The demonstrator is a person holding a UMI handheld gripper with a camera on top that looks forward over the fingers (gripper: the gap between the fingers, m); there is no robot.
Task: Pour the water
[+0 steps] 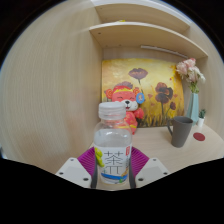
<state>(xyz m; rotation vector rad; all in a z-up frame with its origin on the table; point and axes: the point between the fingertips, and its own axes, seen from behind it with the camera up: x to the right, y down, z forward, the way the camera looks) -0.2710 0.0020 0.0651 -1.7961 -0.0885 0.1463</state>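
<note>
A clear plastic bottle (pixel 112 140) with a white cap and a white-and-green label stands upright between my gripper's (pixel 112 166) two fingers. Both purple pads (pixel 88 158) press against its sides, so the gripper is shut on it. A dark grey mug (pixel 181 131) stands on the light wooden tabletop (pixel 45 120) beyond the fingers, to the right of the bottle. The bottle's base is hidden.
A stuffed toy (pixel 127 100) with an orange-pink body sits just behind the bottle. A yellow flower painting (pixel 160 85) leans against the back wall. A vase with pink flowers (pixel 190 80) stands right of the mug. A wooden shelf (pixel 140 35) hangs above.
</note>
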